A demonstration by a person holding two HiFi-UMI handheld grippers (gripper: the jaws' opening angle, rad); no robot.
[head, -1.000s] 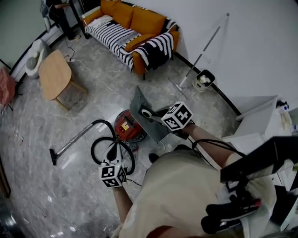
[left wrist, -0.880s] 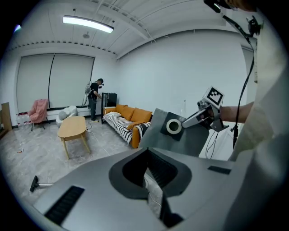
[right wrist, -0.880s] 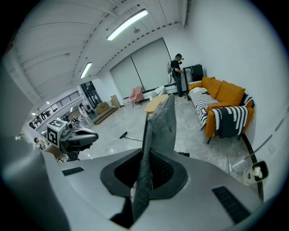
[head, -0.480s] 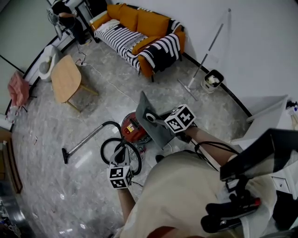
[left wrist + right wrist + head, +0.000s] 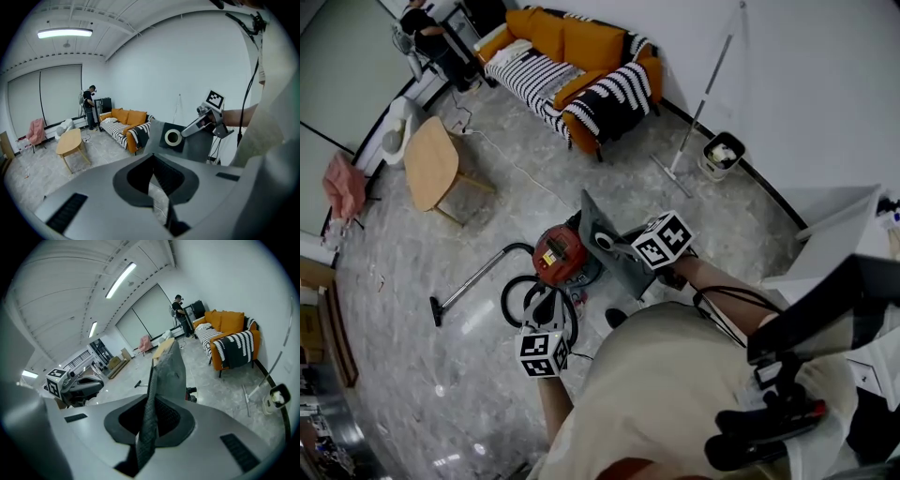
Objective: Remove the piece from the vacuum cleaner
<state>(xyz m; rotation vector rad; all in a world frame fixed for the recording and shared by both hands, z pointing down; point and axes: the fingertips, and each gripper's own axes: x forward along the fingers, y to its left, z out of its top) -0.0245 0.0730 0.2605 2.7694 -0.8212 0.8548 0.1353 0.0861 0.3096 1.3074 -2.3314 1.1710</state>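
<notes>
On the left, my left tongs are drawn together at the tips with nothing between them; only a thin sliver of floor shows through lower down. In the head view they hang over the coiled black hose, well apart from the task's piece. The hose's wand runs out left to the floor nozzle. Just right of the coil sits the red vacuum cleaner on the floor. Its right flank is covered by the piece itself, a flat grey dust bag with a round collar ring. The bag is held in the air beside and above the canister. From the head view alone I cannot tell whether its lower edge touches the machine. The left gripper view shows it raised, face on, with the ring toward the camera. Further right, my right tongs are clamped on the bag's edge. In the right gripper view the woven sheet stands edge-on between the pads and rises straight up from them. The bag hides most of the vacuum cleaner there, so only a dark and red scrap shows past its right edge. In the left gripper view the bag's bottom edge is cut off by the tongs' own grey body. My torso blocks the lower part of the head view.
</notes>
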